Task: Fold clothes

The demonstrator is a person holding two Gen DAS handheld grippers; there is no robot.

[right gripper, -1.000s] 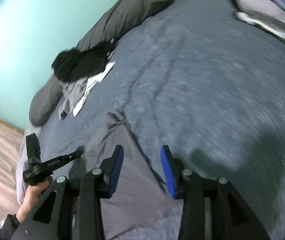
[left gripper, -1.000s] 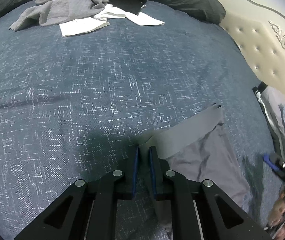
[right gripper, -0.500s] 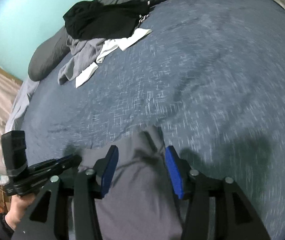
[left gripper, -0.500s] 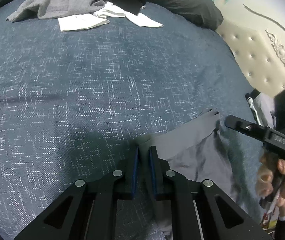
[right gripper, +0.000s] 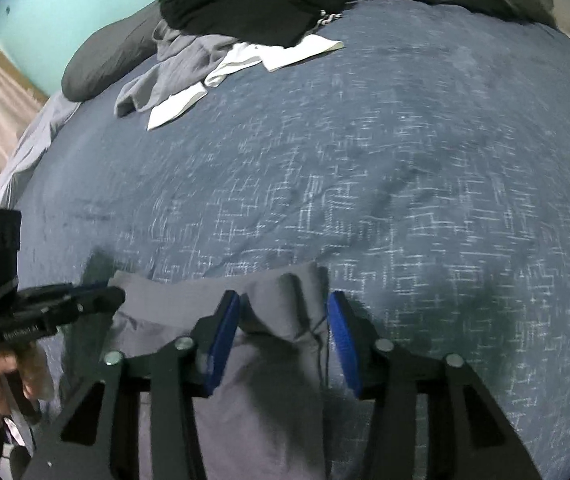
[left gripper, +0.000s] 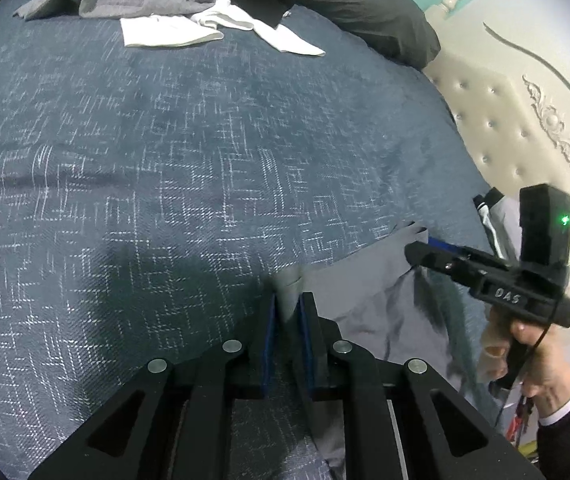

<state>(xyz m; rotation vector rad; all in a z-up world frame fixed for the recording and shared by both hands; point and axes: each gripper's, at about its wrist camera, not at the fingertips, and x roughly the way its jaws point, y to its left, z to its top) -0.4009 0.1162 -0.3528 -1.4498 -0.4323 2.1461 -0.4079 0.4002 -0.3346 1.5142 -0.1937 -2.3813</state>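
Note:
A grey garment [left gripper: 369,300] lies at the near edge of the blue patterned bedspread [left gripper: 165,160]. My left gripper [left gripper: 287,306] is shut on one corner of its waistband. In the right wrist view the same grey garment [right gripper: 261,392] spreads under my right gripper [right gripper: 283,306], which is open with a raised fold of the waistband between its blue pads [right gripper: 343,336]. In the left wrist view the right gripper [left gripper: 425,246] shows from the side at the garment's far corner, held by a hand [left gripper: 541,356].
A pile of grey, white and black clothes [right gripper: 221,40] lies at the far side of the bed beside dark pillows [left gripper: 365,8]. A cream tufted headboard [left gripper: 525,120] stands on the right, with more clothes [left gripper: 497,216] against it. The left gripper's handle [right gripper: 17,312] shows at left.
The right gripper has swung round and come down over the garment's waistband corner, still open. The left gripper has stayed shut on its corner.

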